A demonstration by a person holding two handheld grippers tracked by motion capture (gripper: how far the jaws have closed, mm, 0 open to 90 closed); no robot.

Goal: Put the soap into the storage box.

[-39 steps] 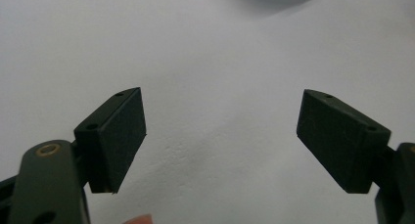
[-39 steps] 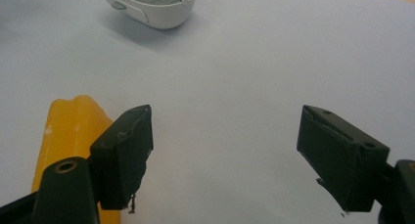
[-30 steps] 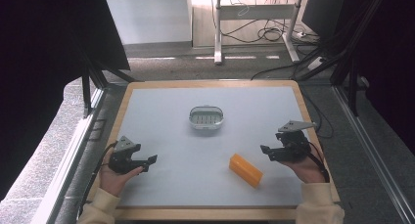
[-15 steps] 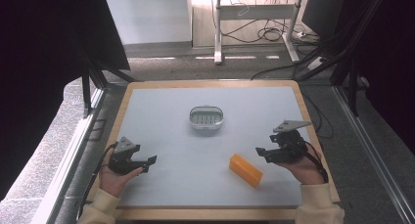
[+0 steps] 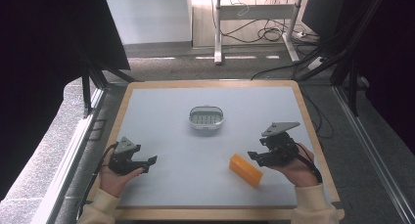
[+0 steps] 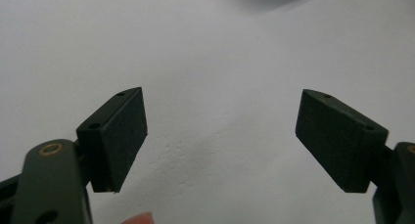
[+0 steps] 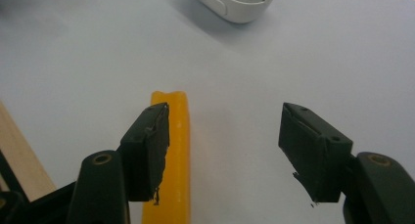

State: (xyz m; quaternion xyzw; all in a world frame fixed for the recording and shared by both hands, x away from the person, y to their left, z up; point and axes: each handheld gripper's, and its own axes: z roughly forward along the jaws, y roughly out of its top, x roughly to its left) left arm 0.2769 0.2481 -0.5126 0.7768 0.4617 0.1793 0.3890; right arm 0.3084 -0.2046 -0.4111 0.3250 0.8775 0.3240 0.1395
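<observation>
A person sits at a table [image 5: 147, 101] with a pale grey top and a wooden rim, holding a two-jaw gripper in each hand.

The left gripper [image 5: 149, 160] rests low near the table's left edge, held in the left hand [image 5: 113, 175]. In the left gripper view its jaws stand wide apart over bare tabletop, with nothing between them.

The right gripper [image 5: 253, 156] is at the right side, held in the right hand [image 5: 293, 168], pointing toward a yellow bar [image 5: 246, 170] that lies flat on the table just beside its tips. Its jaws have just been closing and stand about half open. In the right gripper view the bar [image 7: 169, 155] lies under the left jaw, not clamped; the gap between the jaws shows bare table.

A small white oval dish [image 5: 206, 117] sits near the table's middle, well apart from both grippers.
</observation>
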